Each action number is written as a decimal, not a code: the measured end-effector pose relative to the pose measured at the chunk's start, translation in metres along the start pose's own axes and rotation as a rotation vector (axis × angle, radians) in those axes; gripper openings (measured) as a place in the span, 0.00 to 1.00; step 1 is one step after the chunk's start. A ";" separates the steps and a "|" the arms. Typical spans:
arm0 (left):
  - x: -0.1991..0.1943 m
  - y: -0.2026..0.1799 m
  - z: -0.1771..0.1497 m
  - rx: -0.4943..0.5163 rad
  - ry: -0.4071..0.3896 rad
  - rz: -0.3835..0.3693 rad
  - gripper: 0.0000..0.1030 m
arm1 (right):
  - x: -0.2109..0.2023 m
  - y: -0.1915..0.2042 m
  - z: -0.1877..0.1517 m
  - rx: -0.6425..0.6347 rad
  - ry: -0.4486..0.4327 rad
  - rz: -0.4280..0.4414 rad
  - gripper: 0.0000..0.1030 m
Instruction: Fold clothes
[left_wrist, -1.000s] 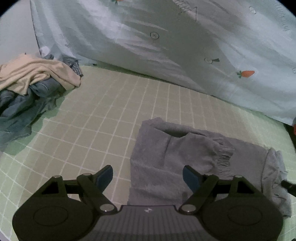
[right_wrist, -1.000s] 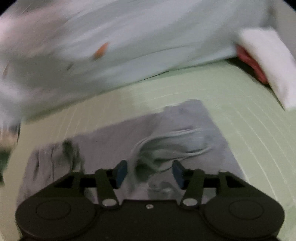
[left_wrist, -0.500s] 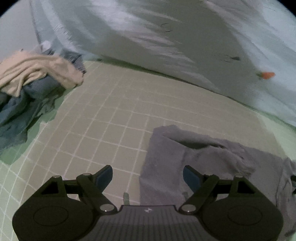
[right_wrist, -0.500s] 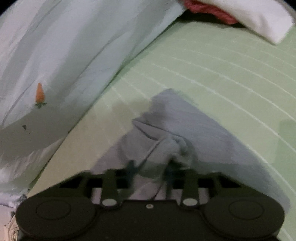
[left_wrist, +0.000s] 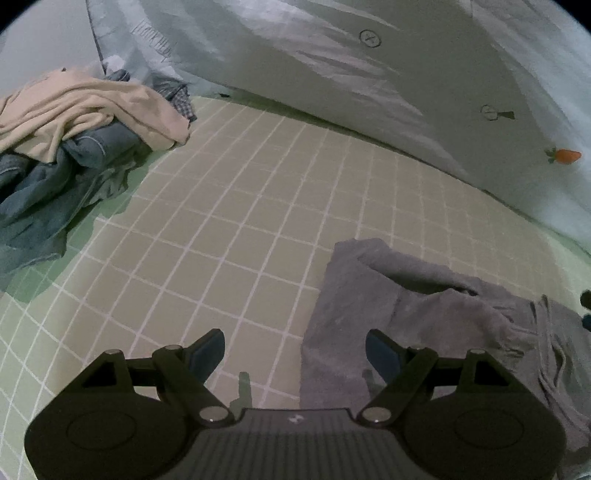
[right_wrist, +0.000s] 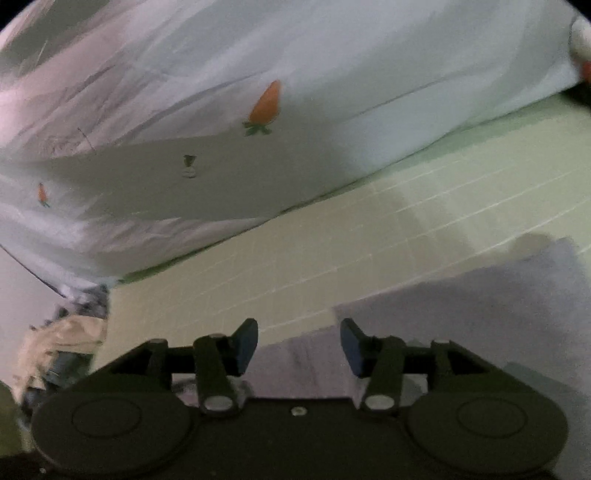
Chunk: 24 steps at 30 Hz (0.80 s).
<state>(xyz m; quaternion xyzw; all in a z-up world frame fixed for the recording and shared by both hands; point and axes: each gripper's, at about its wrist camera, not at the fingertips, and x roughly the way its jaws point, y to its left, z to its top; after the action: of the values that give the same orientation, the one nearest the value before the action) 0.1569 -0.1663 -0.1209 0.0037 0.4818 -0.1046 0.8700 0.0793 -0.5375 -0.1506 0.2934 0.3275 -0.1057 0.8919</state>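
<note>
Reference landmark: the grey garment (left_wrist: 424, 325), which lies partly folded and flat on the green checked sheet (left_wrist: 240, 229).

Left wrist view. The left gripper (left_wrist: 295, 350) hangs above the sheet at the garment's near left corner. Its jaws stand wide apart and grasp nothing. The left fingertip (left_wrist: 208, 347) is over bare sheet just beside the garment's left edge; the right fingertip (left_wrist: 380, 350) is over the grey cloth itself. The garment's upper layer is rumpled, with a dark open fold near its far edge and a bunched ridge toward its right side. Well apart from the garment, far to its left, a pile of unfolded clothes (left_wrist: 74, 147) sits on the sheet: a cream piece on top, blue denim under it, a checked piece at its back. Beyond the garment, a pale blue quilt (left_wrist: 369, 92) with a carrot print rises along the far edge of the sheet.

Right wrist view, somewhat blurred. The right gripper (right_wrist: 299, 347) is above the garment's (right_wrist: 461, 325) near edge, and its jaws are opening. Grey cloth shows below the gap, but neither pad presses on it; the gripper is released. The quilt (right_wrist: 258, 110) fills the area beyond the garment. The clothes pile (right_wrist: 59, 343) shows far to the garment's left, at the picture's edge.
</note>
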 end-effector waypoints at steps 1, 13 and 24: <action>-0.001 -0.001 -0.001 0.004 0.000 -0.004 0.81 | -0.005 -0.004 -0.002 -0.007 -0.004 -0.031 0.54; -0.023 -0.006 -0.032 0.079 0.024 -0.020 0.85 | -0.049 -0.030 -0.087 -0.057 0.107 -0.337 0.59; -0.004 0.006 -0.049 0.129 0.123 -0.025 0.85 | -0.061 0.017 -0.108 -0.264 0.209 -0.411 0.83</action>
<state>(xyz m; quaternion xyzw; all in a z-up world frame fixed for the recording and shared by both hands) 0.1147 -0.1543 -0.1444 0.0600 0.5265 -0.1460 0.8354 -0.0171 -0.4601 -0.1696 0.1113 0.4814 -0.2102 0.8436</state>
